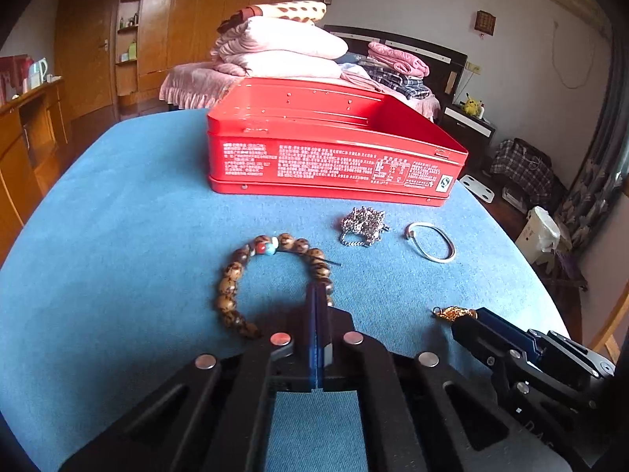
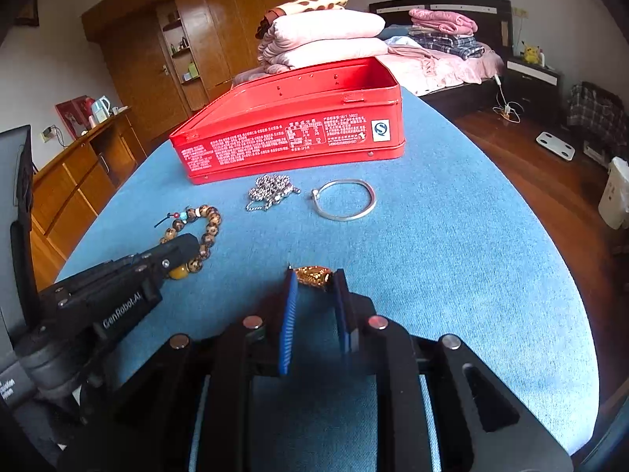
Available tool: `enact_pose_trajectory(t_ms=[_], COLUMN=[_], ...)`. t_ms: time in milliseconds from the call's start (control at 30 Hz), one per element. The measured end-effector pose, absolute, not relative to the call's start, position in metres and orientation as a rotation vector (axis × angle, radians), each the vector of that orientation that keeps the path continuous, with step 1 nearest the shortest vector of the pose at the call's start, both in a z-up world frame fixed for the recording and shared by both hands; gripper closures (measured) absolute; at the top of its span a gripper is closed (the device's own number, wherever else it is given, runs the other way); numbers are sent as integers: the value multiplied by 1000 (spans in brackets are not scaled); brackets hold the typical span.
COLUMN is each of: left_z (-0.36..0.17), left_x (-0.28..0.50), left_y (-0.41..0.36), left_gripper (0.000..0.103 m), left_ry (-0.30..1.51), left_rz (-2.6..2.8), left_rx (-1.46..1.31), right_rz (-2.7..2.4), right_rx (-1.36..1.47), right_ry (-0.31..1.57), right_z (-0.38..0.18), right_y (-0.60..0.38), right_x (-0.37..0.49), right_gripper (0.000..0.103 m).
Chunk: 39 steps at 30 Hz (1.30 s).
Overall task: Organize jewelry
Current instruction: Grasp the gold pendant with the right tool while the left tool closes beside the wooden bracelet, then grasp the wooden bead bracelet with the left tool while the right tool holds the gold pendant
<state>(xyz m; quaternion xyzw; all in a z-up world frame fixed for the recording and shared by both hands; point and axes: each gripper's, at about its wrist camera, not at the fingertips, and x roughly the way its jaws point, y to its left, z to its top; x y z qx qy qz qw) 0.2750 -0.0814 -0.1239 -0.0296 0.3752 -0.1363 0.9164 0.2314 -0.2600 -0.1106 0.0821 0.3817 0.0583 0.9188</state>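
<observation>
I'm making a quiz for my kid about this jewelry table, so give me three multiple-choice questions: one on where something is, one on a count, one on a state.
1. Where is the silver bangle? A on the bed; B on the blue cloth before the red tin; C on the floor.
2. How many jewelry pieces lie outside the tin? A two; B six; C four.
3. What is the right tool doing? A closed on the gold pendant; B wide open over the tin; C out of sight.
Answers: B, it lies on the cloth near the tin's front wall; C, bead bracelet, chain, bangle, pendant; A, its pads pinch the pendant.
</observation>
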Motion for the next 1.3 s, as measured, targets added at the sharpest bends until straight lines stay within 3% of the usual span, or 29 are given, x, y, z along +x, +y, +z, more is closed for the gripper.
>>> enact_pose_trajectory(t_ms=[267, 333, 400, 467, 633, 733, 800, 1133, 1233, 1300], left_z=[-127, -128, -127, -124, -122, -126, -129, -130, -131, -130], left_x=[259, 259, 258, 259, 267, 271, 272, 277, 278, 278], left_y=[-70, -73, -77, -81, -87, -90, -91, -106, -107, -104], left_gripper=[103, 103, 103, 103, 102, 102, 101, 68, 70, 82], left_ry=[796, 800, 790, 781, 762, 772, 787, 808, 809, 807], left_rz=[-313, -317, -322, -318, -312, -294, -289, -332, -326, -297], left_rx=[-97, -90, -74, -51, -25, -16, -13, 34, 34, 29], right_rz=[183, 188, 189, 181, 176, 150, 150, 152, 153, 155], right_rx=[165, 173, 145, 108, 84, 43, 35, 29, 17, 14], right_ry=[799, 793, 785, 779, 775, 767, 760, 742, 735, 729], right_z=[-109, -110, -109, -109, -113, -115, -116, -117, -117, -118], right_y=[-254, -255, -253, -249, -248, -247, -247, -249, -249, -248], right_x=[220, 222, 226, 229, 235, 234, 232, 223, 223, 222], right_gripper=[80, 76, 62, 57, 59, 77, 81, 81, 80, 81])
